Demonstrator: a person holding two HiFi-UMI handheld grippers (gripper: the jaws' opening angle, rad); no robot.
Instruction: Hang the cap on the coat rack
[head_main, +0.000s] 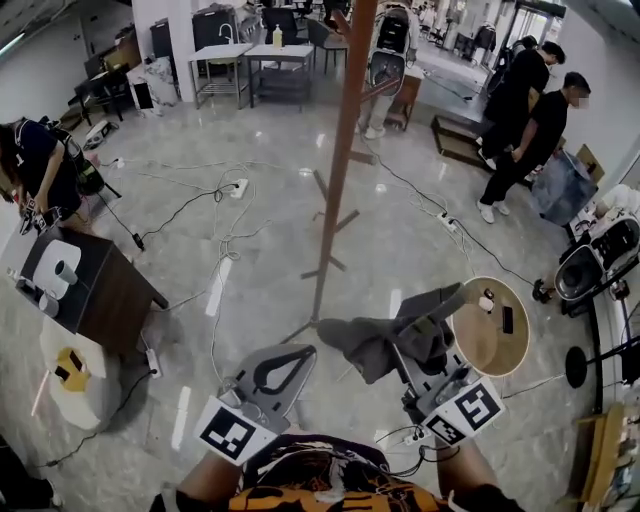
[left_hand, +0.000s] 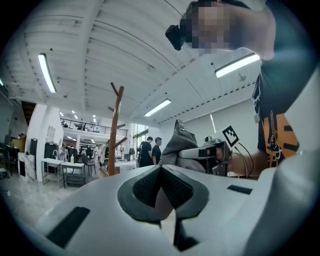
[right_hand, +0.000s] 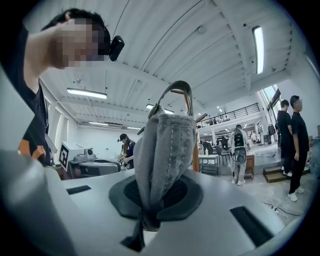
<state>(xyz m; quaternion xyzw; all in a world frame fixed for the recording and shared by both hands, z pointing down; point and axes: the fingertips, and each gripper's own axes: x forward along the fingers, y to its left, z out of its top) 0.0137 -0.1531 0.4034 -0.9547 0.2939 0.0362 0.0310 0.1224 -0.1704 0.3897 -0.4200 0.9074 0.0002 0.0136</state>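
Observation:
A grey cap (head_main: 378, 340) hangs in the air just right of the foot of the brown wooden coat rack (head_main: 340, 150). My right gripper (head_main: 428, 328) is shut on it, with a fold of the fabric pinched between the pads. In the right gripper view the cap (right_hand: 165, 150) stands up from the right gripper (right_hand: 152, 200) and partly hides the rack's pole (right_hand: 195, 155). My left gripper (head_main: 300, 352) is low at the left of the rack, shut and empty. From the left gripper (left_hand: 160, 172) view, the cap (left_hand: 180, 142) and the rack (left_hand: 115, 135) both show ahead.
A round wooden table (head_main: 480, 345) with small items stands right of the cap. A dark cabinet (head_main: 95, 295) and a pale round stool (head_main: 75, 375) are at the left. Cables (head_main: 225, 240) trail over the floor. People stand at the far right (head_main: 520, 110) and the left (head_main: 35, 165).

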